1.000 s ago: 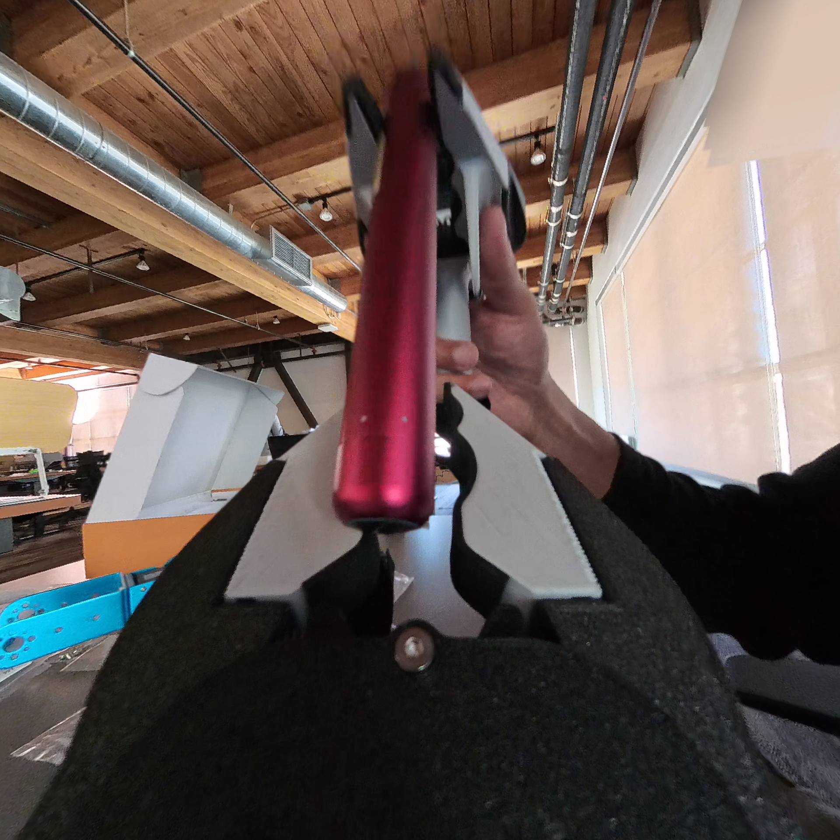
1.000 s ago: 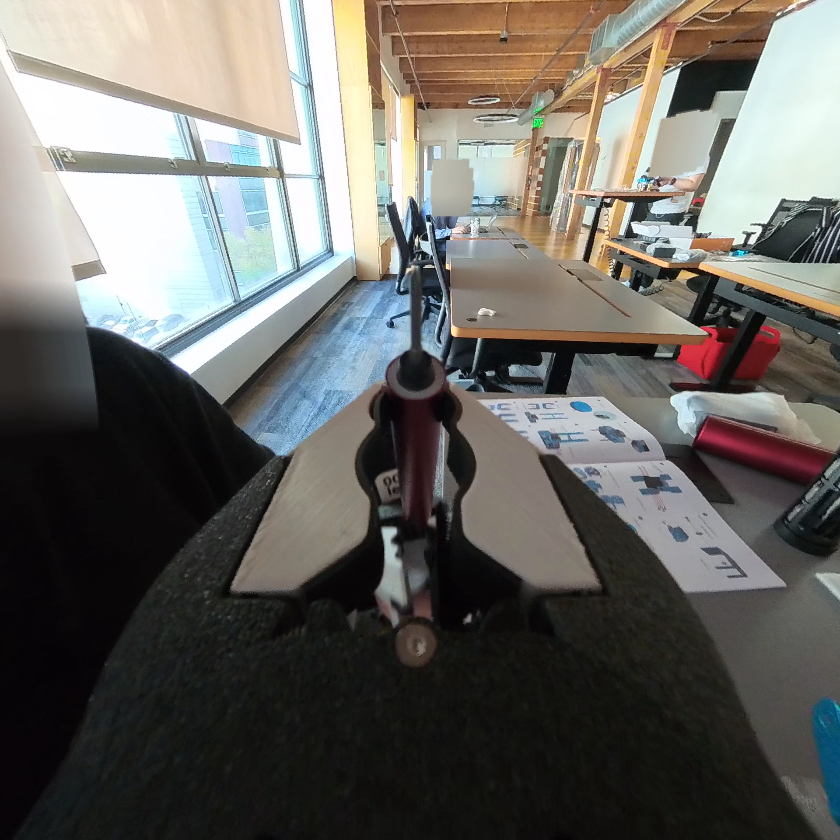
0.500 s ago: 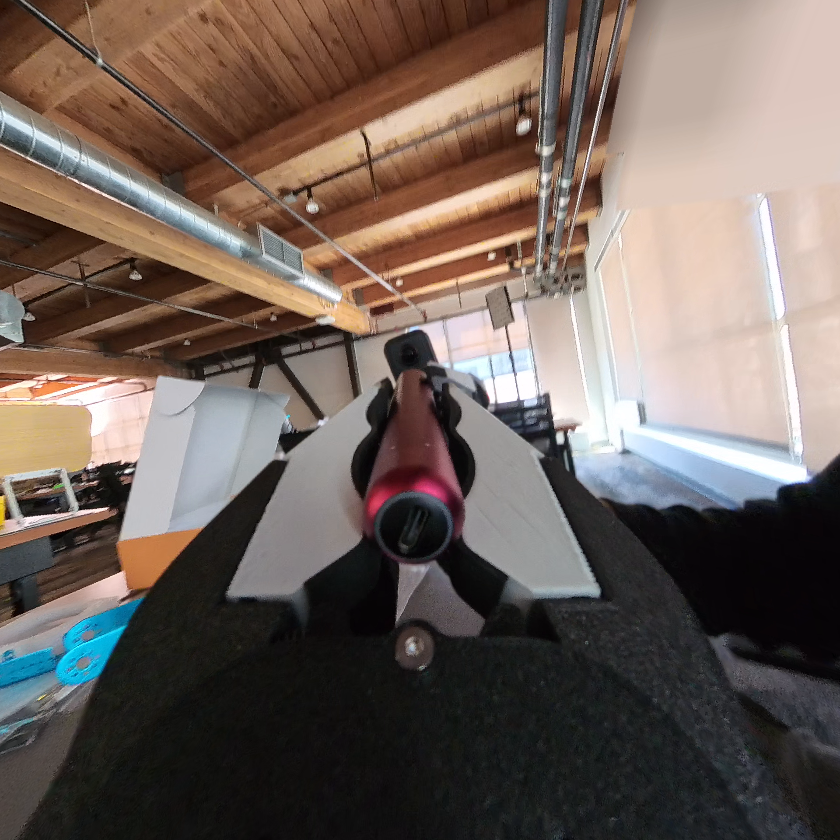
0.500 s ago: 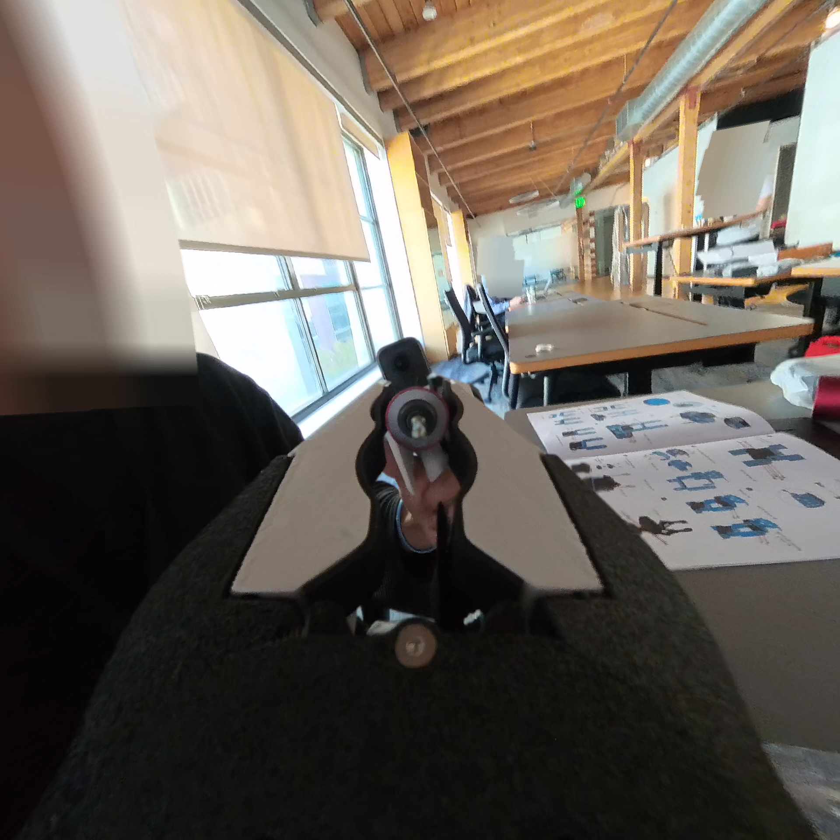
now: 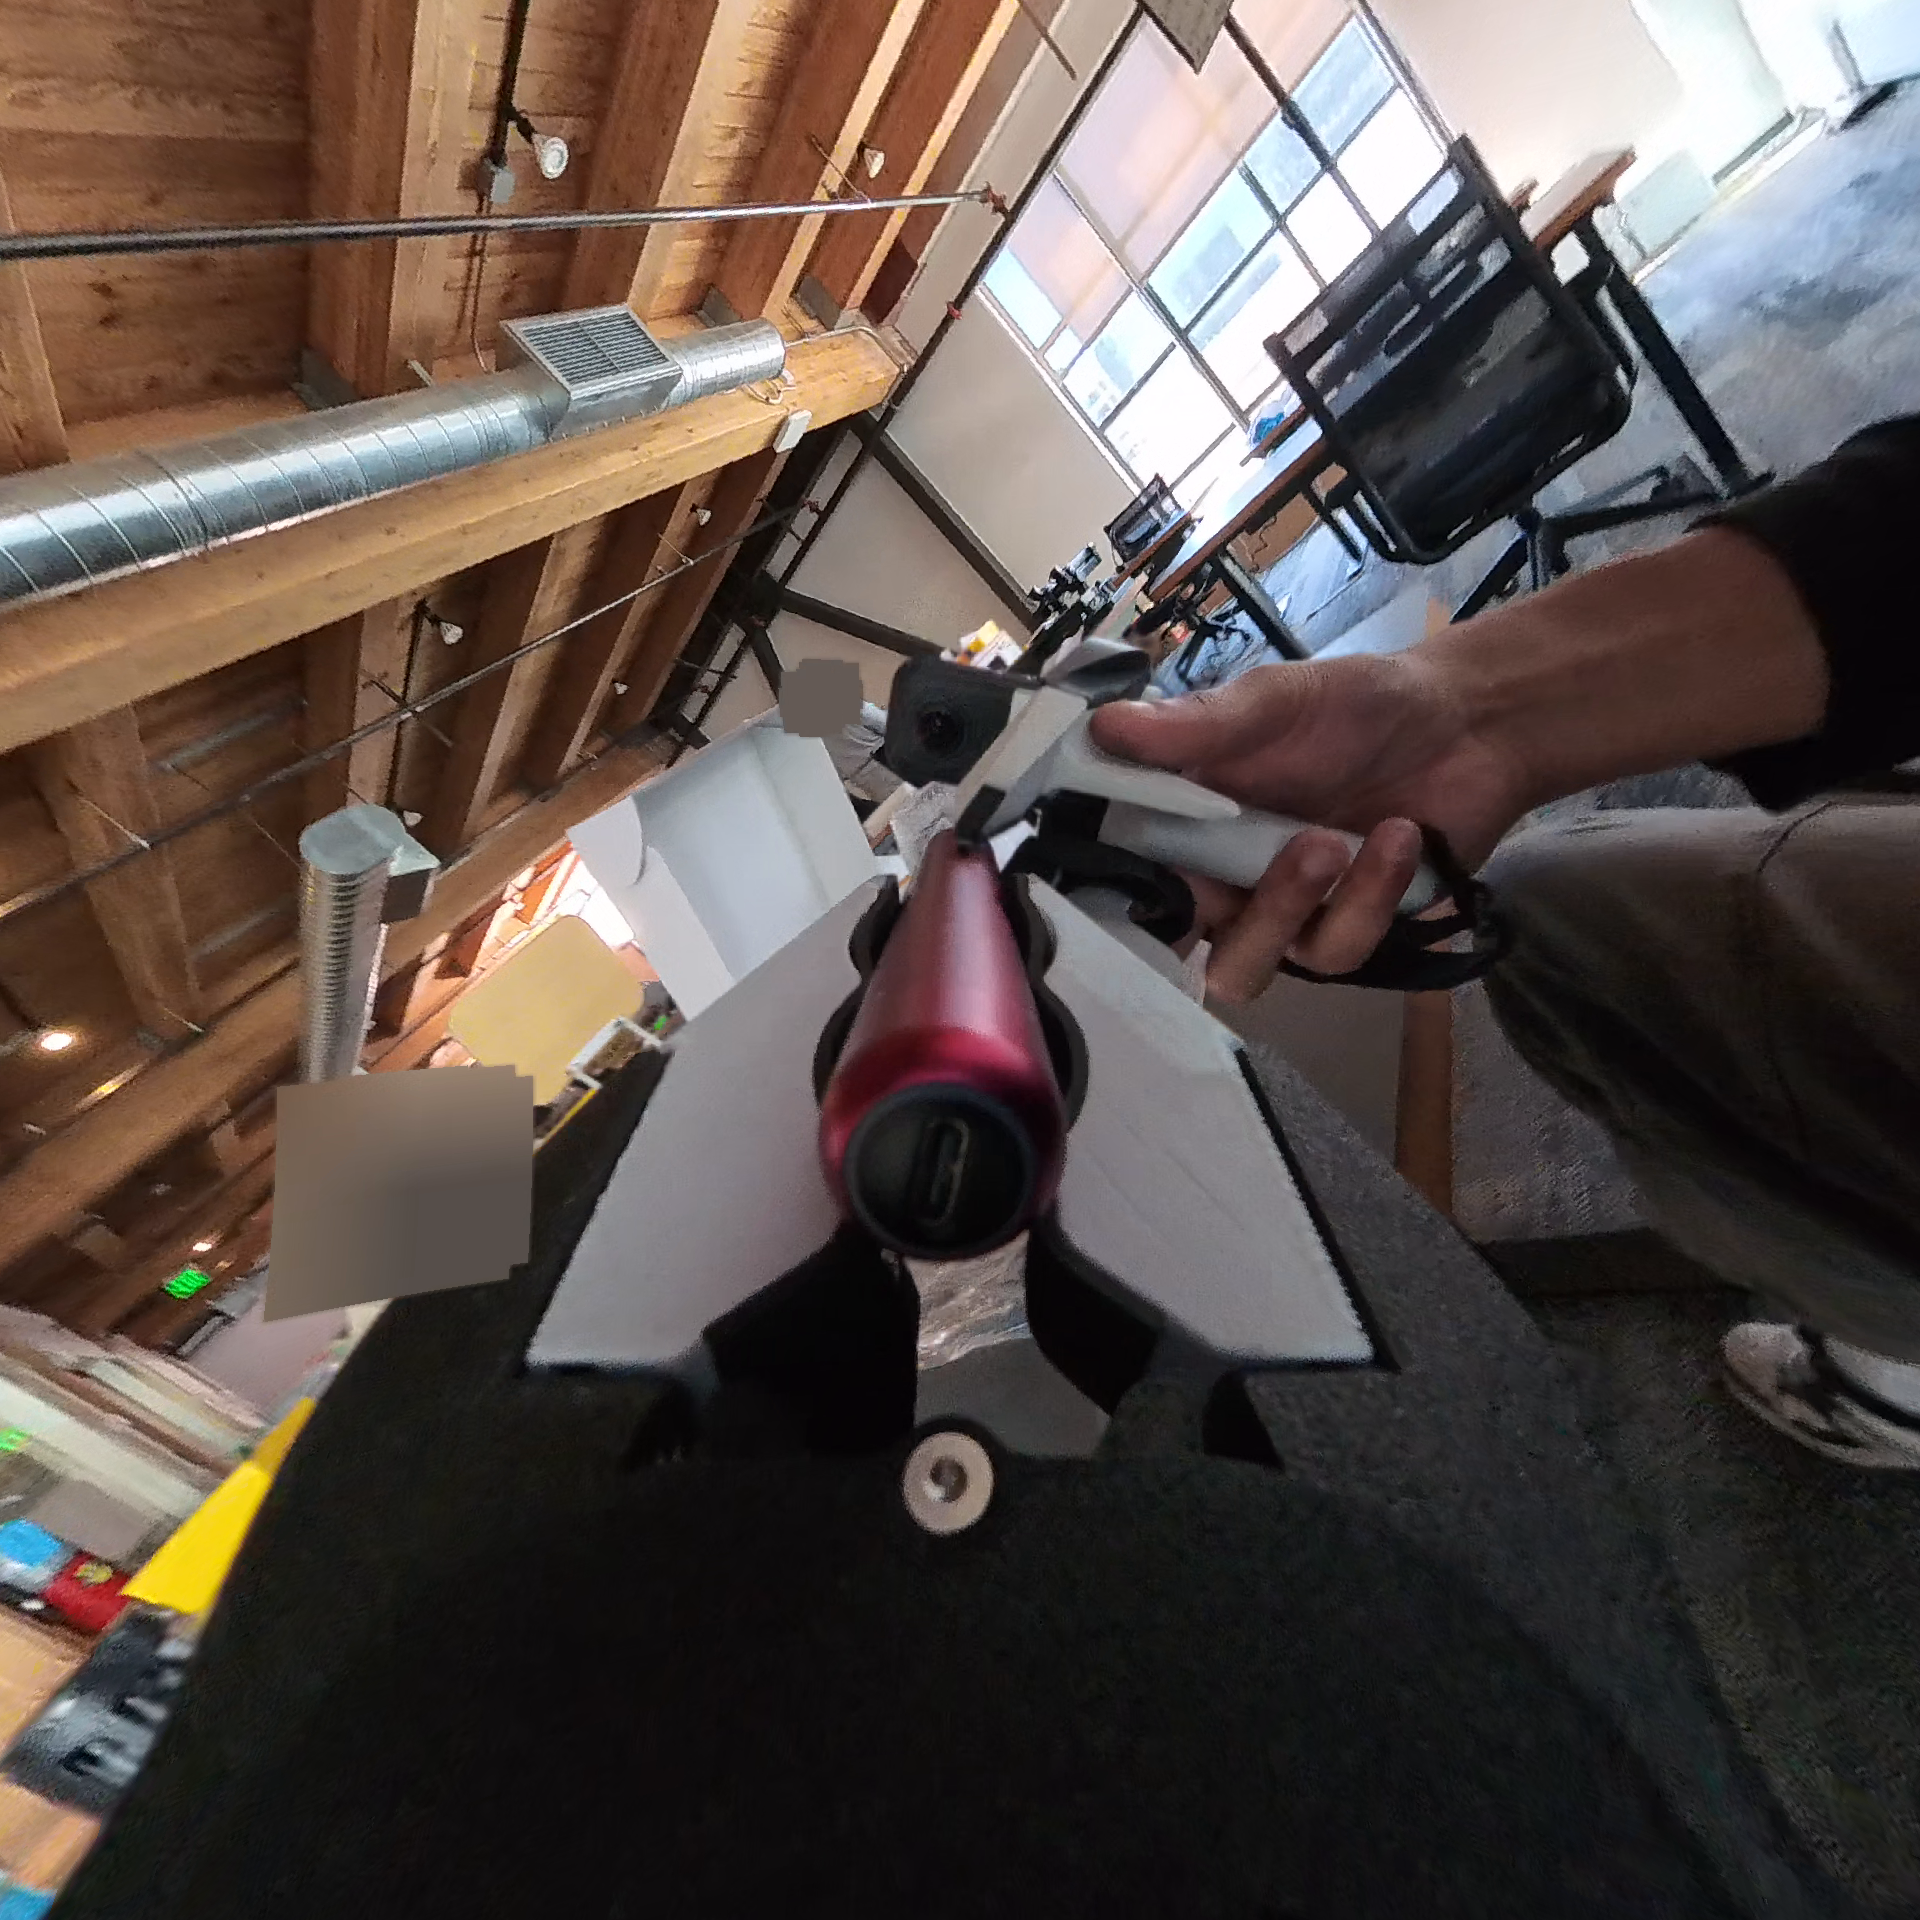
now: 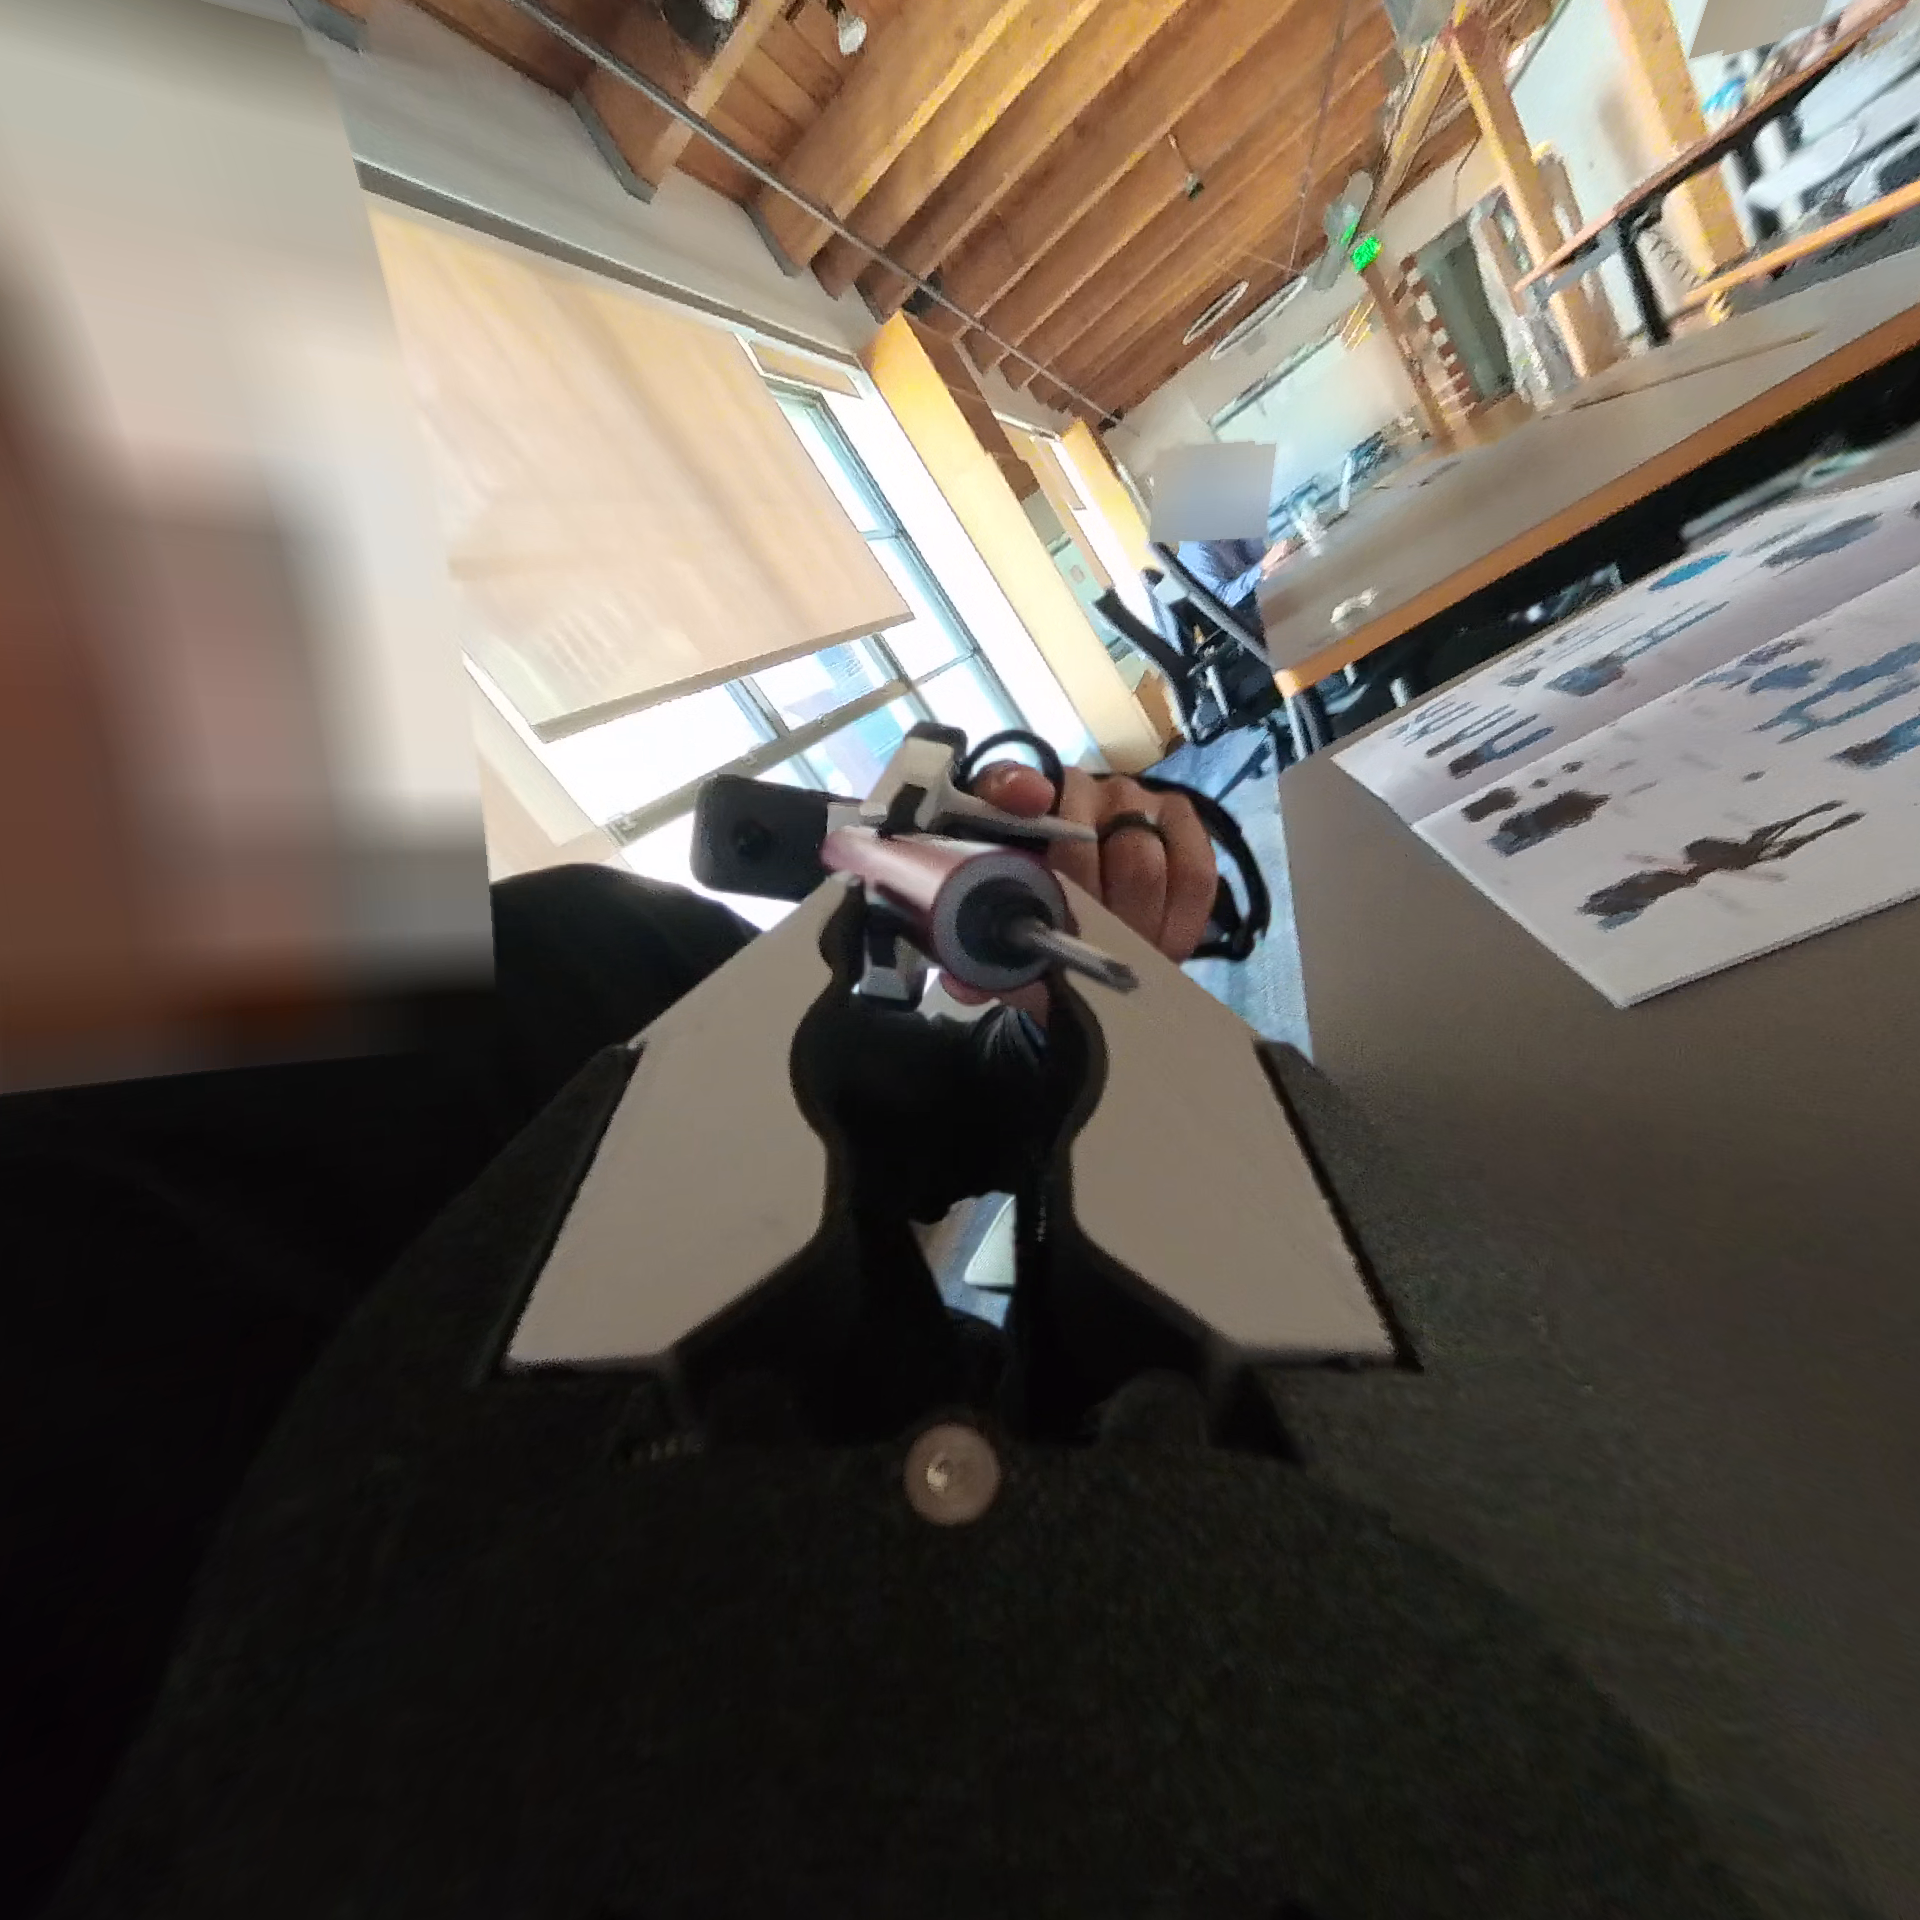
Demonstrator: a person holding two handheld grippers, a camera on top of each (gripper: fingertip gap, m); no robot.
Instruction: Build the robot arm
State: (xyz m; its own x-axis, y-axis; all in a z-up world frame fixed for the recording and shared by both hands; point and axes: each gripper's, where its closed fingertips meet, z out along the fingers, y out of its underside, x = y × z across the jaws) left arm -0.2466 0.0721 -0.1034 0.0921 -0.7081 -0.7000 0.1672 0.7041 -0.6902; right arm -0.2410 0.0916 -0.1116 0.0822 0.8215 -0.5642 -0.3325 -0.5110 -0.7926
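The L gripper point(image 5: 954, 906) is shut on a red screwdriver point(image 5: 940, 1039), fingers tight on both sides of its middle. The back end w/ the plug hole faces the L camera, so its long way runs straight out along the fingers. In the R view the metal bit point(image 6: 1081, 961) points back toward that camera and a bit right. The front end sits right btw the tips of the R gripper point(image 6: 956, 914), touching or almost; can't tell if it is squeezing. So the two grippers face each other, one at each part of the tool. Farther off: a picture booklet point(image 6: 1662, 790) on a gray table point(image 6: 1558, 1143), and a white box point(image 5: 727, 831)
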